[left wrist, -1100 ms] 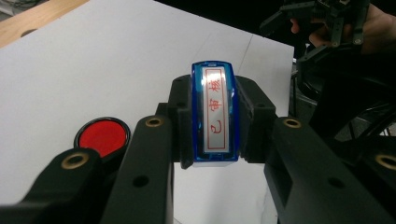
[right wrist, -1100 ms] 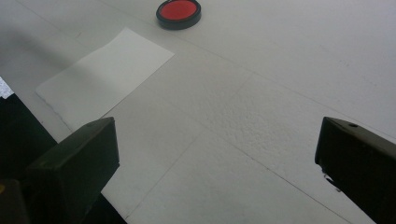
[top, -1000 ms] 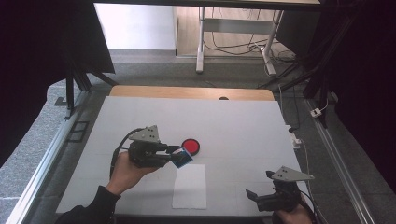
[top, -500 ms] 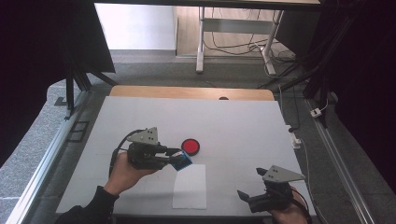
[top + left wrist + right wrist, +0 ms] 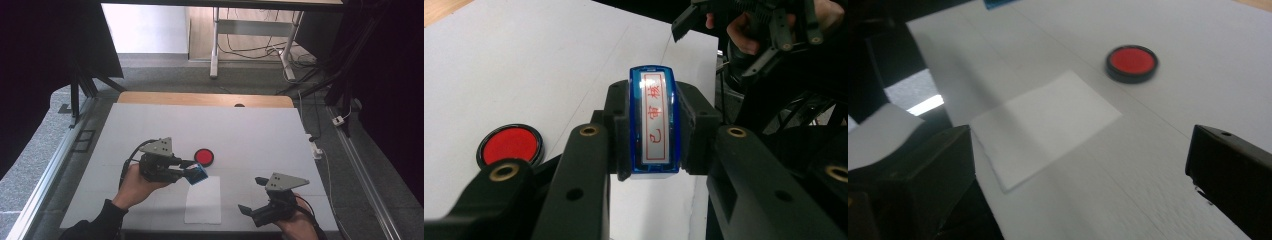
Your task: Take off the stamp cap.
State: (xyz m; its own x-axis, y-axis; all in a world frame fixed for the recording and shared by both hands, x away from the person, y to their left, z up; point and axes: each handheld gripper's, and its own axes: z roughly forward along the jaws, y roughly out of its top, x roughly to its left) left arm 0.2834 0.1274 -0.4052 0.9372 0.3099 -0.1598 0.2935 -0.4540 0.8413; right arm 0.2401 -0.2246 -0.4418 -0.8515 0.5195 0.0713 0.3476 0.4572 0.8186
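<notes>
The blue rectangular plastic stamp (image 5: 654, 122), clamped in the left gripper (image 5: 192, 171), stays beside the round red ink pad (image 5: 204, 156); the wide-open right gripper (image 5: 250, 212) has edged toward the white paper sheet (image 5: 203, 200), probably to steady it.

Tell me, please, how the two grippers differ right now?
The left gripper is shut on the blue stamp, while the right gripper is open and holds nothing. The left gripper hangs between the red ink pad and the white paper; the right gripper sits at the table's near edge, right of the paper. Both are black with a grey plate on top, each held in one hand.
</notes>
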